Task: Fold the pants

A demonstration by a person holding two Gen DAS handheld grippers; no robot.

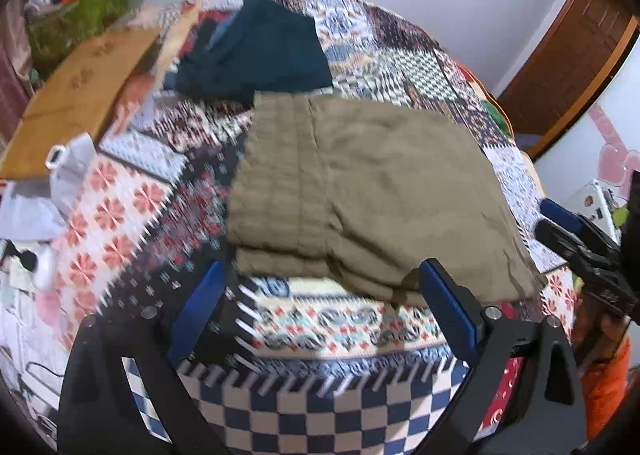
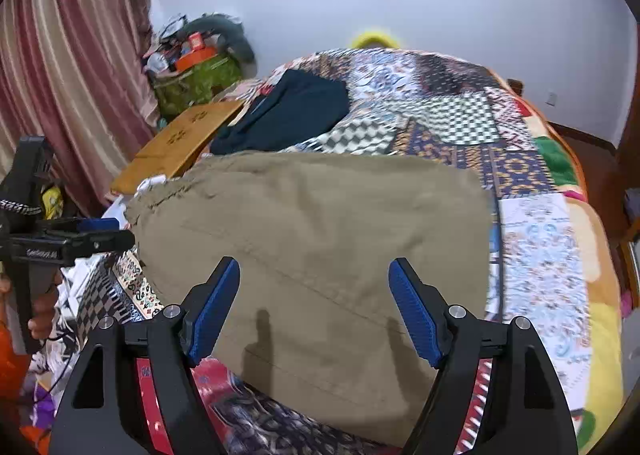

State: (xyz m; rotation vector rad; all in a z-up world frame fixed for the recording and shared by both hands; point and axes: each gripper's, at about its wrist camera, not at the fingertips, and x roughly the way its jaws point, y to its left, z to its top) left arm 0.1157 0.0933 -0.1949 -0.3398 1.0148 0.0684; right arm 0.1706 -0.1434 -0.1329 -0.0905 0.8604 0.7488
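Note:
The khaki pants [image 1: 360, 191] lie folded in layers on the patchwork quilt [image 1: 340, 331], and also show in the right wrist view [image 2: 320, 239]. My left gripper [image 1: 320, 275] is open and empty, hovering just in front of the pants' near edge. My right gripper [image 2: 314, 271] is open and empty, held above the pants' near part. The right gripper also shows at the right edge of the left wrist view [image 1: 560, 223], and the left gripper at the left edge of the right wrist view [image 2: 100, 235].
A dark teal garment [image 1: 256, 55] lies behind the pants on the bed. A wooden board [image 1: 80, 95] rests at the bed's left edge, with a cluttered green basket [image 2: 196, 79] and striped curtain [image 2: 72, 55] beyond. A white item [image 1: 72, 163] sits left of the pants.

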